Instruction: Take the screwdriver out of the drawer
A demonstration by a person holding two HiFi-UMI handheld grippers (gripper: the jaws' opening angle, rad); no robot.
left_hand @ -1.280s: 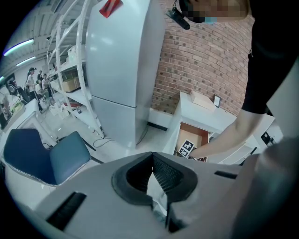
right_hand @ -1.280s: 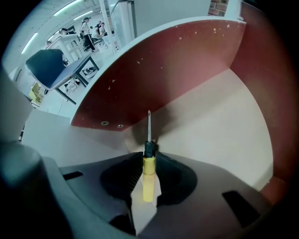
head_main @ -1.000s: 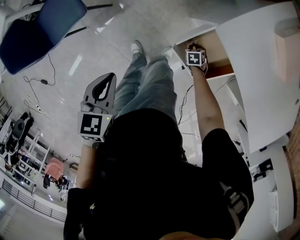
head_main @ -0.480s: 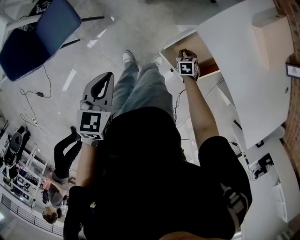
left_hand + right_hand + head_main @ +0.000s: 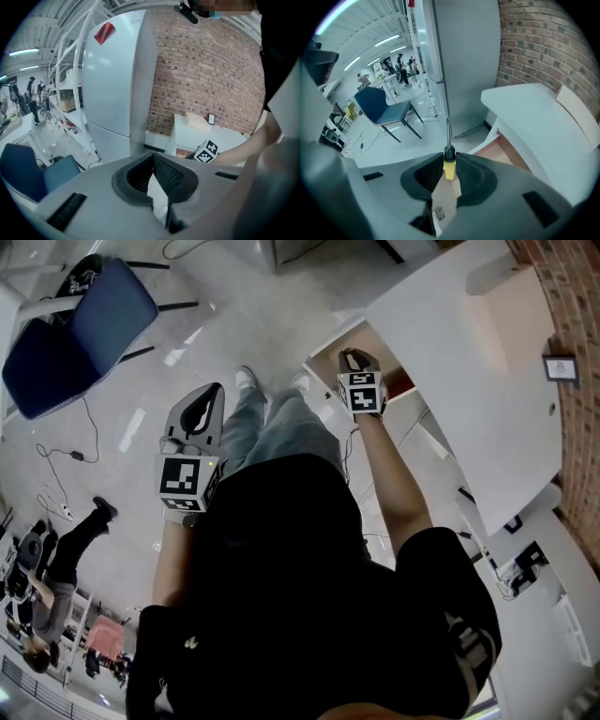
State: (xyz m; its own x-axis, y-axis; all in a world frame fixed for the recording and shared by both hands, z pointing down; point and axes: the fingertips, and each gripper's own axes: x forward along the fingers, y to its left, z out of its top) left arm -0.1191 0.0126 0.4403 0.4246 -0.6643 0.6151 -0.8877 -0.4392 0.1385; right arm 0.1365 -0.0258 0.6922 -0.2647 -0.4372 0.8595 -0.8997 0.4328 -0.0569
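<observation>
My right gripper (image 5: 449, 158) is shut on the screwdriver (image 5: 449, 168), whose yellow handle sits between the pads while the black collar and metal shaft stick out past the fingertips. In the head view the right gripper (image 5: 352, 356) hangs above the open drawer (image 5: 379, 345) of the white desk (image 5: 469, 381); the drawer's wooden inside (image 5: 506, 157) shows below the jaws. My left gripper (image 5: 217, 390) is held over the floor beside the person's legs, its jaws meeting at the tips with nothing in them (image 5: 152, 157).
A blue chair (image 5: 84, 320) stands on the pale floor at the upper left, with cables nearby. A tall white cabinet (image 5: 117, 79) and a brick wall (image 5: 206, 70) stand behind the desk. People stand far off.
The right gripper has risen out of the drawer with the screwdriver and shifted left in the head view. The left gripper has lifted slightly.
</observation>
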